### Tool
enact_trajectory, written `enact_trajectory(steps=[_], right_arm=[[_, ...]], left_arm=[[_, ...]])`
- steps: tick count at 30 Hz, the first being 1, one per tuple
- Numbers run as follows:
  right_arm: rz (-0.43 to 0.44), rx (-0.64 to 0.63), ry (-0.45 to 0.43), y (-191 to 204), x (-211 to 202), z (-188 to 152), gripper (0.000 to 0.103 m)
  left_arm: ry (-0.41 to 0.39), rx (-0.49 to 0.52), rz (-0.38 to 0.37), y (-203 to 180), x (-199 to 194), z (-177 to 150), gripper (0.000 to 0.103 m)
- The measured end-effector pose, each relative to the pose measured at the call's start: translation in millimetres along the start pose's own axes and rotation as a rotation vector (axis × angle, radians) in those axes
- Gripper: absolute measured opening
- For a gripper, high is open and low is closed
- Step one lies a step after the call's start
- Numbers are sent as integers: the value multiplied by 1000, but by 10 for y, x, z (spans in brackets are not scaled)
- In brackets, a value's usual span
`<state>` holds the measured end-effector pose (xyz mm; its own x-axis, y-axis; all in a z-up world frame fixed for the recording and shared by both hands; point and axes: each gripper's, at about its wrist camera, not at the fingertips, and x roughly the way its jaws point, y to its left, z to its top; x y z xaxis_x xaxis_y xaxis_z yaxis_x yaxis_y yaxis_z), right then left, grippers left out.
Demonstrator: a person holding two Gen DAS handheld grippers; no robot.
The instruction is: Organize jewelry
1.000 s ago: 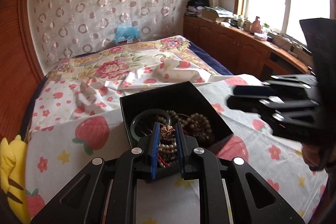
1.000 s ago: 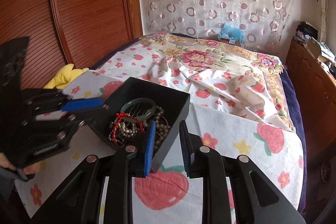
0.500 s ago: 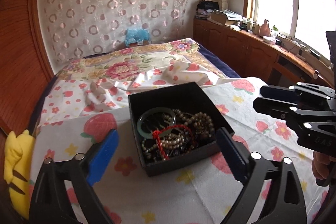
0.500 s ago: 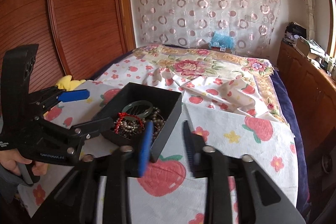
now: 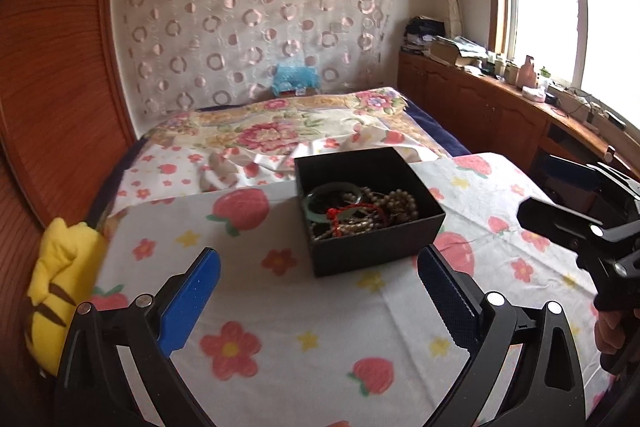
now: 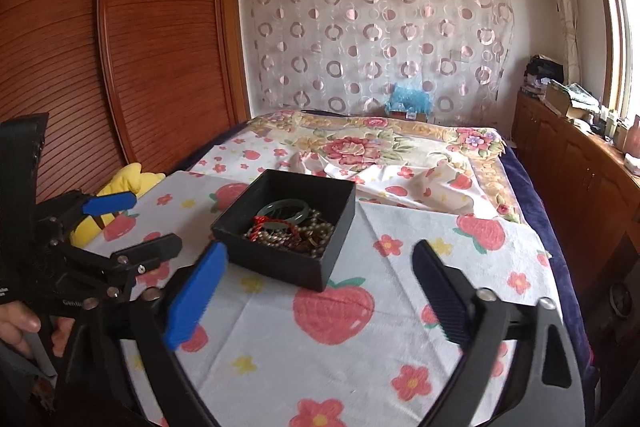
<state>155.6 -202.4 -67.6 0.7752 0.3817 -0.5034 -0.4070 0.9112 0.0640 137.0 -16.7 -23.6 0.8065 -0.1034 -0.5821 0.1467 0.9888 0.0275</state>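
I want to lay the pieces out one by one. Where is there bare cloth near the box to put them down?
Bare strawberry cloth lies between the black box and the left tongs, and left of the box toward the yellow plush. In the right view, cloth right of the box is free too. The box itself is crowded with jewelry.

– What sort of place is this looking like?
– A home bedroom: a bed (image 5: 280, 135) is lying at twelve o'clock under a floral quilt (image 6: 360, 147).
– Anything else?
– A curtain (image 6: 380, 27) is hanging behind it, and a wooden wardrobe (image 6: 120, 47) is standing at ten o'clock.
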Motion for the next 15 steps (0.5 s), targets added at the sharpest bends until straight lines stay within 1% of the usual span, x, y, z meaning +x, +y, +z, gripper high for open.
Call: enact_trajectory(steps=[3,5,7,9,13,15], right_arm=[[-1,28,0,72,-22,-68,100],[-21,26,-3,125,-38,-94,100],[-33,40,-10,152,-68,-100,100],[-42,61,-23,181,-137,-99,100],[-76,76,-61,185,-311,-93,100],[-94,80,-73,191,-384,-101,100]], left_arm=[[-3,-15,6,60,-97,-90,95],[1,-25,8,100,-165,-154,95],[-7,-29,28,139,-251,-210,95],[-16,-30,45,167,-324,-241,95],[-25,-49,37,231,-464,-275,95],[-32,-55,50,237,-519,-288,95]])
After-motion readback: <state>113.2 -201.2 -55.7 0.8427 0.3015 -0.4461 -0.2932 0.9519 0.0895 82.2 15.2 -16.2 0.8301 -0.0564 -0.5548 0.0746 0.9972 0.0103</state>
